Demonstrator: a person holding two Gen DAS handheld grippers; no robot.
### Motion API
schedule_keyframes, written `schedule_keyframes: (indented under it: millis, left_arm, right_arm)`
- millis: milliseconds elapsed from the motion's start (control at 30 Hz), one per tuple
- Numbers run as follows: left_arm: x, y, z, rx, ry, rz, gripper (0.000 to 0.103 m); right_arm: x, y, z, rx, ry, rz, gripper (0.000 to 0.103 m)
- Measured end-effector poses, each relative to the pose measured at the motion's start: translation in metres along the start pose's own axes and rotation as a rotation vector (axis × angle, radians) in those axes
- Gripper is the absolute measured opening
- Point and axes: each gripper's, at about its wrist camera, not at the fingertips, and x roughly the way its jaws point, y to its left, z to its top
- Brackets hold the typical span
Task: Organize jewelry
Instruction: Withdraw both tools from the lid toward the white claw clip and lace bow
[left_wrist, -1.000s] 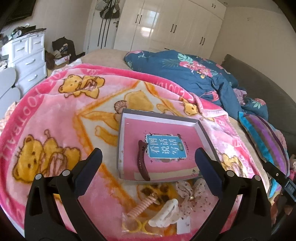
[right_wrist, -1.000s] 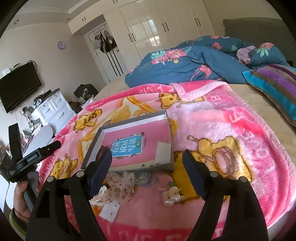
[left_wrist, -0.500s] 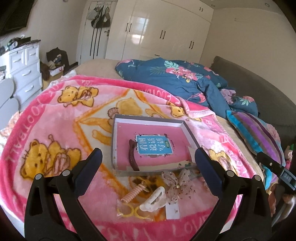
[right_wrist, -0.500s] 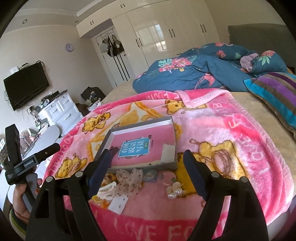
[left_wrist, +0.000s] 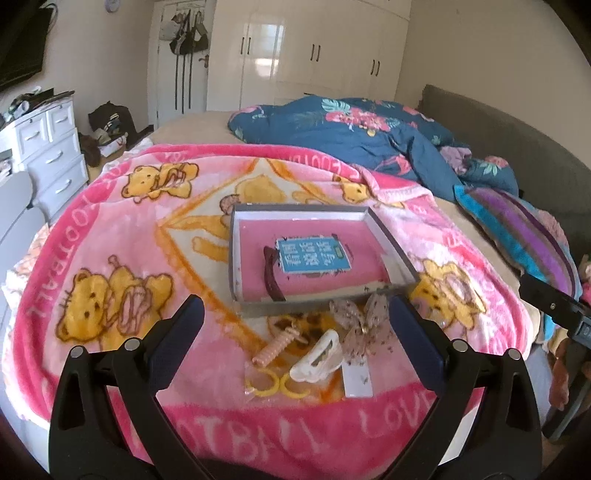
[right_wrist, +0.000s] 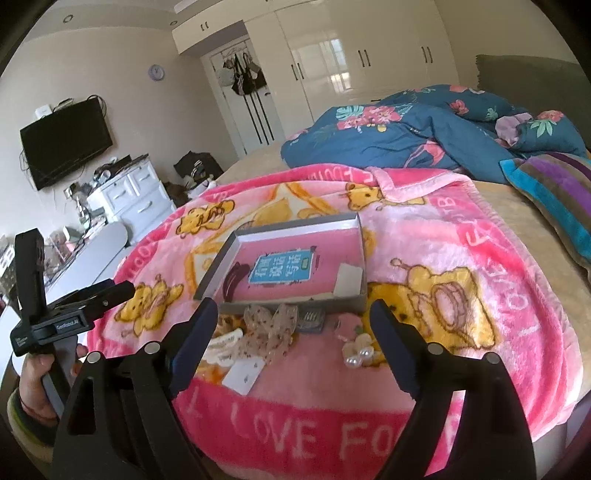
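The sorting was only partly done, by the look of it: one dark maroon hair clip (left_wrist: 272, 275) lay inside the shallow grey box (left_wrist: 232, 254), along the left side of its pink lining, while the rest of the accessories waited on the blanket just in front of the box's near wall. Both claws hung above the near edge of the bed with nothing in them; the left claw (left_wrist: 295, 317) stood wide and released, and the right claw (right_wrist: 293, 314) was opening its jaws with nothing pressed between the pads. Under them lay a sheer speckled bow clip (left_wrist: 364, 326), a white claw clip (left_wrist: 317, 360), a pink spiral hair tie (left_wrist: 275, 347), a small packet of yellow hoops (left_wrist: 271, 384) and a white earring card (left_wrist: 356, 380); off to the right in the right wrist view sat a pearl cluster clip (right_wrist: 356, 350). The next move would probably call for one claw to drop onto a single piece, likely the bow or the white clip, and close without snagging its neighbours, since they touched or overlapped. The plush pink bear blanket (left_wrist: 110, 229) would give under pressure, so thin items might sink into the pile. Around it were a crumpled blue floral duvet (left_wrist: 351, 136), a striped pillow (left_wrist: 517, 229), glossy white wardrobes (left_wrist: 314, 51), a white dresser (left_wrist: 51, 147) and a wall television (right_wrist: 66, 142)
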Motion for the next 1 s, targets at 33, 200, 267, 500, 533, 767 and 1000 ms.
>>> schedule_keyframes:
  millis: [33, 200, 267, 500, 533, 767, 1000]
  left_arm:
    - [0.0, 0.0, -0.002, 0.002, 0.003, 0.001, 0.094]
    - [0.002, -0.006, -0.012, 0.034, 0.024, 0.014, 0.094]
    - [0.002, -0.008, -0.016, 0.047, 0.03, 0.011, 0.094]
    - [0.01, -0.015, -0.032, 0.089, 0.074, 0.023, 0.094]
    - [0.011, -0.016, -0.034, 0.096, 0.078, 0.027, 0.094]
    - [0.021, -0.016, -0.045, 0.112, 0.12, 0.029, 0.094]
    - [0.043, -0.009, -0.057, 0.092, 0.204, 0.023, 0.094]
  right_arm:
    - [0.001, 0.001, -0.002, -0.002, 0.005, 0.002, 0.083]
    - [0.003, 0.005, -0.011, -0.008, 0.027, 0.016, 0.084]
    - [0.004, 0.006, -0.014, -0.011, 0.036, 0.02, 0.084]
    - [0.011, 0.009, -0.024, -0.023, 0.072, 0.042, 0.083]
    - [0.012, 0.01, -0.025, -0.028, 0.077, 0.042, 0.083]
    - [0.024, 0.015, -0.038, -0.044, 0.121, 0.048, 0.084]
    - [0.044, 0.013, -0.048, -0.024, 0.164, 0.054, 0.084]
